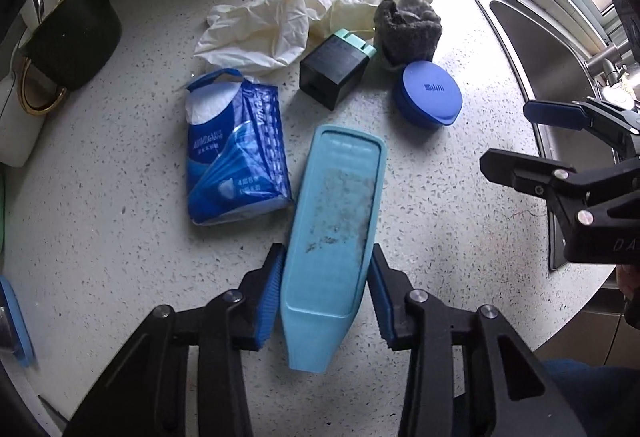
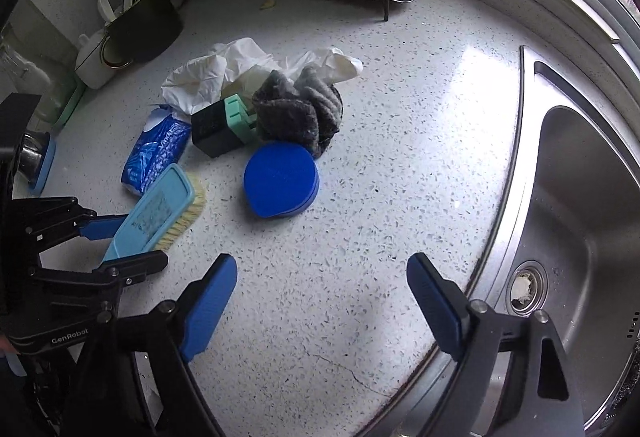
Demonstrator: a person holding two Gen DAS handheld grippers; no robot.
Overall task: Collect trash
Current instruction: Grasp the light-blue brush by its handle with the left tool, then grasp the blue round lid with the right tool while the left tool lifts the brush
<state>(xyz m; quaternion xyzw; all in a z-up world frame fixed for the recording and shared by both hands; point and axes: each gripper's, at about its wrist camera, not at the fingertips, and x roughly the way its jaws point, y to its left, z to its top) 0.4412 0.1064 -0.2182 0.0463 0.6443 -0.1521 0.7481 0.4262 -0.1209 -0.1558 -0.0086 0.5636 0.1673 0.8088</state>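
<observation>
A light-blue plastic scrubbing brush (image 1: 334, 237) lay bristles-down between the blue ribbed pads of the left gripper (image 1: 326, 289), whose two fingers sat against the narrowing handle on either side; whether they were truly pressing on it could not be told from either view. The right gripper (image 2: 322, 301) hovered over bare speckled countertop (image 2: 360, 197) beside the steel sink (image 2: 580, 217), its fingers spread wide and holding nothing.

The trash sat in a loose cluster just beyond the brush: crumpled, thin white disposable gloves (image 1: 264, 25), a soft crinkled blue tissue pack (image 1: 236, 149), a boxy black container with a mint-green lid (image 1: 336, 71), a fuzzy grey rag (image 1: 408, 33) bunched into a lump, and a round, smooth blue lidded tub (image 1: 428, 99).

The step in hand appeared to be securing the brush, perhaps to sweep or clear it aside. The next move would likely call for a firm squeeze on the slick, tapering handle, which could slip forward out of the pads.
</observation>
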